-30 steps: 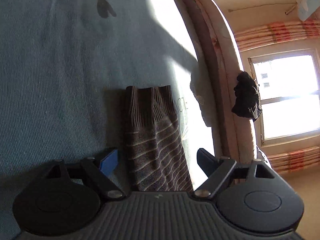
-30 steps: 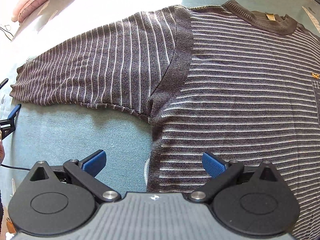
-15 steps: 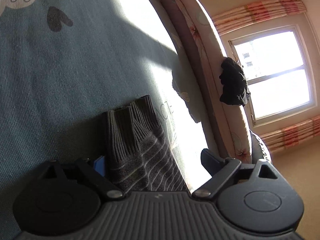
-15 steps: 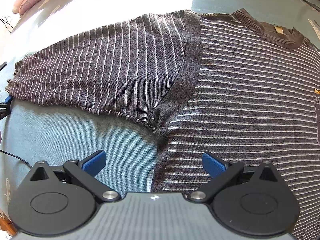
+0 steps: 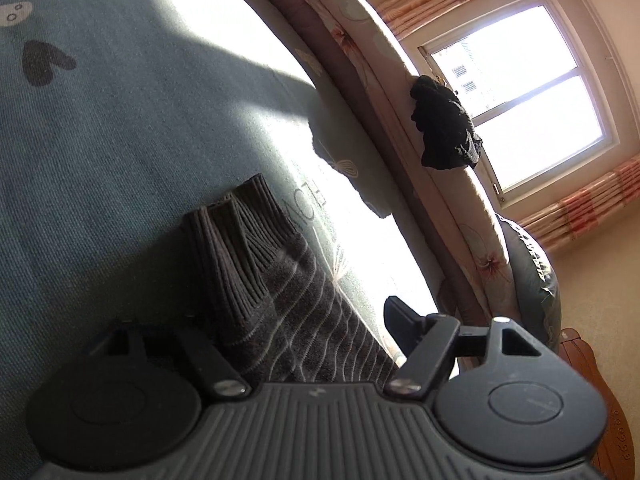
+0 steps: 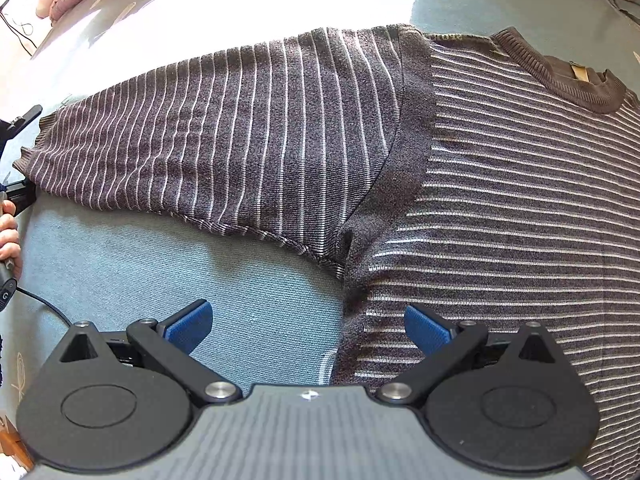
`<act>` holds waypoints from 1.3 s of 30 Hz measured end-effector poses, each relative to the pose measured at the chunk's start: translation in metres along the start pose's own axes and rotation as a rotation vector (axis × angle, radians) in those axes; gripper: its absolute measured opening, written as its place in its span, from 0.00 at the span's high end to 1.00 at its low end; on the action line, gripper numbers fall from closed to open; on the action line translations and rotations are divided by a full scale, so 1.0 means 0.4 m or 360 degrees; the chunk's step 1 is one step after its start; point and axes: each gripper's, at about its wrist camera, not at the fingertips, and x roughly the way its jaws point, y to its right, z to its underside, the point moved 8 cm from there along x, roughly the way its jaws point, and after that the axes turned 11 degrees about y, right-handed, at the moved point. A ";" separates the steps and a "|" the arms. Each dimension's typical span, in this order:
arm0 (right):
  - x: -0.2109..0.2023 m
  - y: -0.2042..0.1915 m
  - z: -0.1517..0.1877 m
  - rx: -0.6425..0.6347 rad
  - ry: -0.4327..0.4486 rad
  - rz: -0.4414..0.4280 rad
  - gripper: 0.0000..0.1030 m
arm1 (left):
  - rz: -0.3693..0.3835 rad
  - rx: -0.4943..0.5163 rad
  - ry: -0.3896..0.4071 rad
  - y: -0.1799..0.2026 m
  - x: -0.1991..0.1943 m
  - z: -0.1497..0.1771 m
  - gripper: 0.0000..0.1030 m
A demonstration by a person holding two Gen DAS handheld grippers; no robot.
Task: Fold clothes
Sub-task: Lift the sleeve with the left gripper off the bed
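**Sleeve cuff lifting off the bed**

Since a second ago my left gripper (image 5: 304, 332) has tilted up and the ribbed cuff (image 5: 240, 248) rises with it; whether its fingers pinch, I cannot tell. My right gripper (image 6: 306, 326) hangs wide apart over the armpit. The grey, white-striped knit sweater (image 6: 500, 200) lies flat on the teal bedsheet (image 6: 200, 272): soft, light, floppy, best held at cuff or hem.

Partly hidden letters on bedsheet (image 5: 120, 152), unreadable
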 end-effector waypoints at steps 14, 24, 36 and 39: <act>-0.036 0.081 0.027 0.0068 0.0082 0.0000 0.00 | -0.0461 0.0254 -0.0091 0.013 -0.001 -0.002 0.94; -0.112 0.200 0.057 0.0138 0.0192 -0.0012 0.00 | -0.0419 0.0445 -0.0088 0.228 -0.056 0.044 0.94; -0.185 0.360 0.098 0.0187 0.0287 -0.0068 0.00 | -0.0184 0.0566 -0.0059 0.546 -0.138 0.196 0.95; -0.205 0.412 0.108 0.0182 0.0307 -0.0055 0.00 | -0.0125 0.0588 -0.0076 0.626 -0.153 0.249 0.95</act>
